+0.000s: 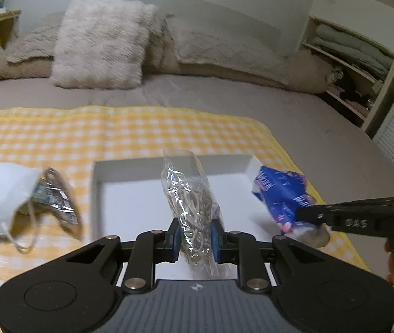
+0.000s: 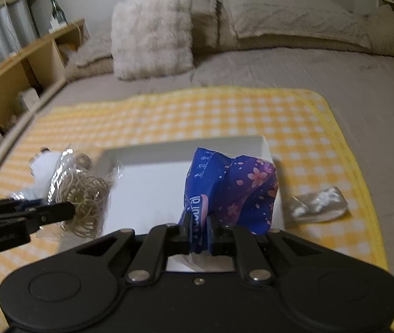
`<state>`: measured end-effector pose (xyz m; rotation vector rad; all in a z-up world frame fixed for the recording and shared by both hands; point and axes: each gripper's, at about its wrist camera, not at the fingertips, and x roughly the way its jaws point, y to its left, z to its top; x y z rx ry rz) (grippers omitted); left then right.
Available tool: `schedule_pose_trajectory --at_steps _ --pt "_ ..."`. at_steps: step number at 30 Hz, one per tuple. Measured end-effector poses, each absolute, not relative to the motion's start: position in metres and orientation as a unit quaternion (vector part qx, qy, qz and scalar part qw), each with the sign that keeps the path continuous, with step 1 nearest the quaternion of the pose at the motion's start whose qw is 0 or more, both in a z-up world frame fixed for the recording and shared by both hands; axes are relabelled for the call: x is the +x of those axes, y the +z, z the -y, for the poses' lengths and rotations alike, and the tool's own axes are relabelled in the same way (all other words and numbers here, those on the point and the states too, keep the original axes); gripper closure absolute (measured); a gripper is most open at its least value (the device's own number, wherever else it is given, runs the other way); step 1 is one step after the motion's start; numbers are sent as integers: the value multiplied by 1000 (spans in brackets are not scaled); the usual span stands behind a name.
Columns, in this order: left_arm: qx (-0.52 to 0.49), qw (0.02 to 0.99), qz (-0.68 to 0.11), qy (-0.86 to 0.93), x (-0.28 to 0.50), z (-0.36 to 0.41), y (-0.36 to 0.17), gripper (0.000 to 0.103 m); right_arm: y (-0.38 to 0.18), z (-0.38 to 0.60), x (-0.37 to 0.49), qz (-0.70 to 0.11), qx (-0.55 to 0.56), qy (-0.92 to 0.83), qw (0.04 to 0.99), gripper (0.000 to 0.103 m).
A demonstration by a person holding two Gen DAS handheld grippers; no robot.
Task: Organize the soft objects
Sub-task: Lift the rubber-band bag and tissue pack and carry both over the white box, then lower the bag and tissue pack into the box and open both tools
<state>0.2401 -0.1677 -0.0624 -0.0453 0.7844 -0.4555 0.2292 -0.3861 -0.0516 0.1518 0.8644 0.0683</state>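
Clear crinkled bag of beige cord (image 1: 194, 208) in clamped left gripper (image 1: 196, 238); blue blossom-print packet (image 2: 230, 188) in clamped right gripper (image 2: 198, 236).

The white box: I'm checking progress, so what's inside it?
The white box shows only bare white floor. The clear bag of string and the blue flowered packet, each held by a gripper, cover part of the floor; that part can't be seen.

Light: dim, soft indoor, no hard shadows | Glare: highlights on the clear plastic bag (image 1: 194, 208) | Blur: motion smear on the white mask (image 1: 5, 194) and checked cloth (image 2: 224, 113) | Distortion: fisheye bowed the shelves (image 2: 16, 69), corners vignetted dark | Focus: far pillows soft
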Motion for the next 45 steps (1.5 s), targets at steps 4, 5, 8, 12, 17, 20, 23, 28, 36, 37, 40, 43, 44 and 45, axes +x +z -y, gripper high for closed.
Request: schedule_pose_trajectory --at_steps 4,5,8,12,17,20,23,28,36,37,40,43,44,45 --pt "-24 887 -395 -236 245 186 -74 79 -70 392 232 -439 66 42 895 93" --pt "-25 885 -400 -239 246 190 -77 79 -74 393 233 -445 68 48 891 93" --pt "-37 873 -418 -248 251 200 -86 79 -85 393 235 -465 65 54 881 93" --pt "-90 853 -441 -264 261 206 -99 80 -96 395 237 -484 48 40 873 93" --pt "-126 834 -454 -289 263 220 -112 79 -99 402 240 -491 65 37 868 93" --pt "-114 822 -474 -294 261 231 -128 78 -102 402 241 -497 67 34 864 93" --pt "-94 812 -498 -290 260 237 -143 65 -106 401 241 -503 67 33 861 93" --pt "-77 820 -500 -268 265 234 -142 40 -111 395 239 -516 64 32 853 93" --pt "-76 856 -467 -209 270 212 -125 38 -114 394 242 -528 79 28 845 91" --pt "-73 858 -463 -208 272 210 -124 38 -112 395 242 -525 85 27 846 91" --pt "-55 861 -462 -206 278 210 -125 39 -102 399 243 -506 106 24 855 88" --pt "-27 857 -472 -206 281 212 -133 46 -93 402 243 -495 116 25 861 80" --pt "-17 853 -479 -207 282 214 -137 46 -92 402 243 -496 114 28 860 80" --pt "-12 849 -484 -210 283 216 -141 46 -91 402 243 -497 110 28 860 80"
